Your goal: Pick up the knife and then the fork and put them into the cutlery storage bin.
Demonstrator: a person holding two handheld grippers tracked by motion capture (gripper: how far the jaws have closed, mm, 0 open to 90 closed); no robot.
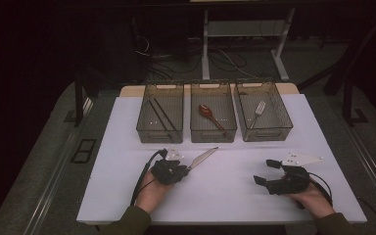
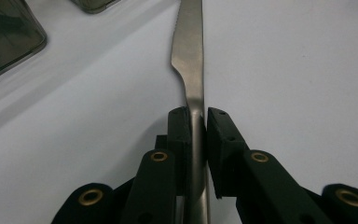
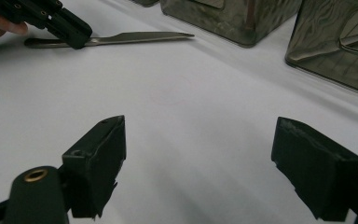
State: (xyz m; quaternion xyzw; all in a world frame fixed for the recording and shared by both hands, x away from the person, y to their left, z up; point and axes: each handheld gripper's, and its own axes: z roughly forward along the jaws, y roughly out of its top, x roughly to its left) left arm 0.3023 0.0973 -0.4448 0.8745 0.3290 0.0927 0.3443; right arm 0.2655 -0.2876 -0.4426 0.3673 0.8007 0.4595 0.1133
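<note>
knife handle clamped in the left gripper

three smoky transparent plastic bins are counted in a row at the far side of the table. a pair of dark chopsticks (image 1: 162, 117) is seen in the left bin (image 1: 160, 111), one red-brown spoon (image 1: 208, 113) in the middle bin (image 1: 213, 110), and one silver metal fork (image 1: 257, 111) in the right bin (image 1: 263, 109). one silver table knife with a serrated blade (image 1: 203, 157) is counted in front of the bins, and two black two-jaw grippers are held by a person's hands at the near edge.

the work is laid out on a white table top (image 1: 225, 191), matt and bare apart from these things. the room beyond is dim (grey floor, loose cables and the pale legs of another table can be made out).

the left gripper (image 1: 186, 169) is seen shut on the knife: in the left gripper view the narrow handle (image 2: 196, 154) is pressed between the two black pads (image 2: 179, 135), and the blade runs straight ahead from them over the table, toward the middle bin. whether the knife is lifted or resting on the table cannot be told.

the right gripper (image 1: 266, 171) is held well to the right of the knife, its fingers (image 3: 98, 163) spread wide apart with nothing between them but white table.
</note>
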